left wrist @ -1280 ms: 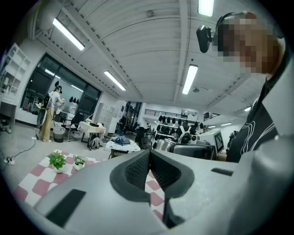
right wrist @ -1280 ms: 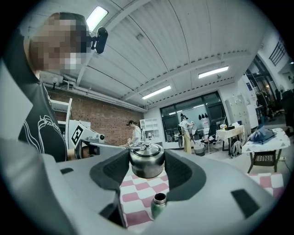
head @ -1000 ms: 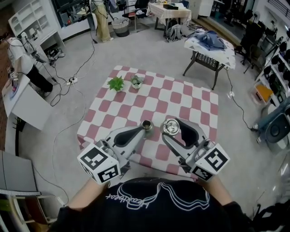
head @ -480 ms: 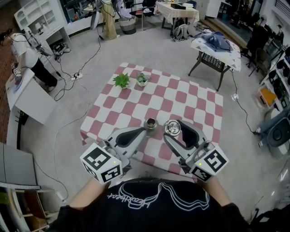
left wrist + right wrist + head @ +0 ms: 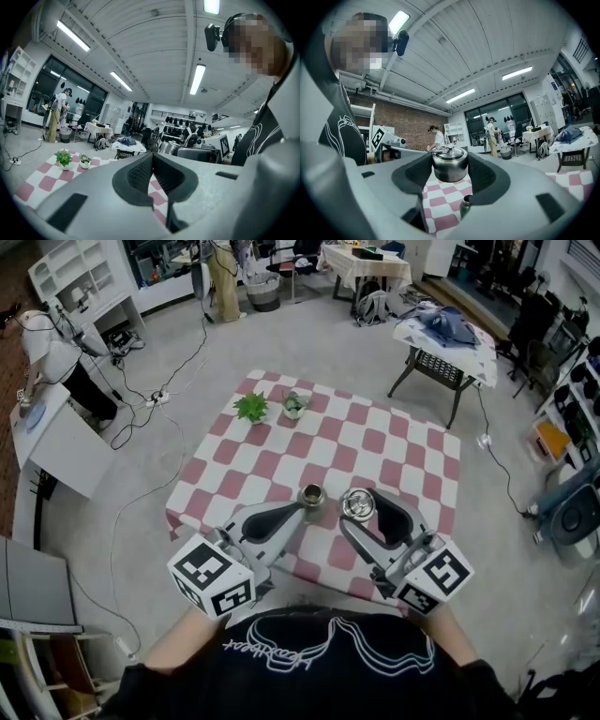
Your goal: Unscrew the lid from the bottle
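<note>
A small dark metal bottle (image 5: 310, 495) stands upright on the red-and-white checked table (image 5: 375, 442), its mouth uncovered. My right gripper (image 5: 359, 508) is shut on the round steel lid (image 5: 356, 502), which it holds to the right of the bottle and apart from it. In the right gripper view the lid (image 5: 450, 165) sits between both pads, with the bottle (image 5: 465, 206) lower down and beyond. My left gripper (image 5: 298, 509) is shut with nothing in it, its tips just left of the bottle. In the left gripper view its jaws (image 5: 152, 157) meet, and the bottle is hidden.
Two small potted plants (image 5: 251, 408) (image 5: 294, 405) stand at the table's far left corner. A second table with clothes (image 5: 441, 334) stands at the back right. A white cabinet (image 5: 56, 442) and floor cables (image 5: 150, 404) lie to the left.
The head view has shifted slightly. Both grippers, the lid and the bottle keep their places relative to one another.
</note>
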### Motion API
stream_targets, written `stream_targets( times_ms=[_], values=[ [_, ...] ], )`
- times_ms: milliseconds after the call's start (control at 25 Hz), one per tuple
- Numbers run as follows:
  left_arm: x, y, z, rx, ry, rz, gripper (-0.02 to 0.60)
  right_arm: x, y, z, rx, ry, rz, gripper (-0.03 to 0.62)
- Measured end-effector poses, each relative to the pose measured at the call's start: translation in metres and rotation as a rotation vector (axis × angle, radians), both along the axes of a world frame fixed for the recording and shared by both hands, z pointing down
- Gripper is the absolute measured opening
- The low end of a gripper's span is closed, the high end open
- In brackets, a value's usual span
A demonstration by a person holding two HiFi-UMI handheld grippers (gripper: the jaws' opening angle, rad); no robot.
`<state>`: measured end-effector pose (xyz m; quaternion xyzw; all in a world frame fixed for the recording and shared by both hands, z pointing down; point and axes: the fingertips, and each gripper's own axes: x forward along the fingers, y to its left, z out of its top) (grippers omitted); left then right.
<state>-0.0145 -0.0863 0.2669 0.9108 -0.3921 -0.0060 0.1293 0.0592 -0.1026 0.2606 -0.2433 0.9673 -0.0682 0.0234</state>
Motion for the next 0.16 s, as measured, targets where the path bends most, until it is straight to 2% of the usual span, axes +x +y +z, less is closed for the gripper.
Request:
stream_targets(
  times_ms=[160],
  values=[
    [-0.0003,0.0024,0.0,-0.005,-0.002,-0.001,0.005,-0.0023,0.0025,-0.0004,0.007,0.006,-0.006,0.244]
  ],
)
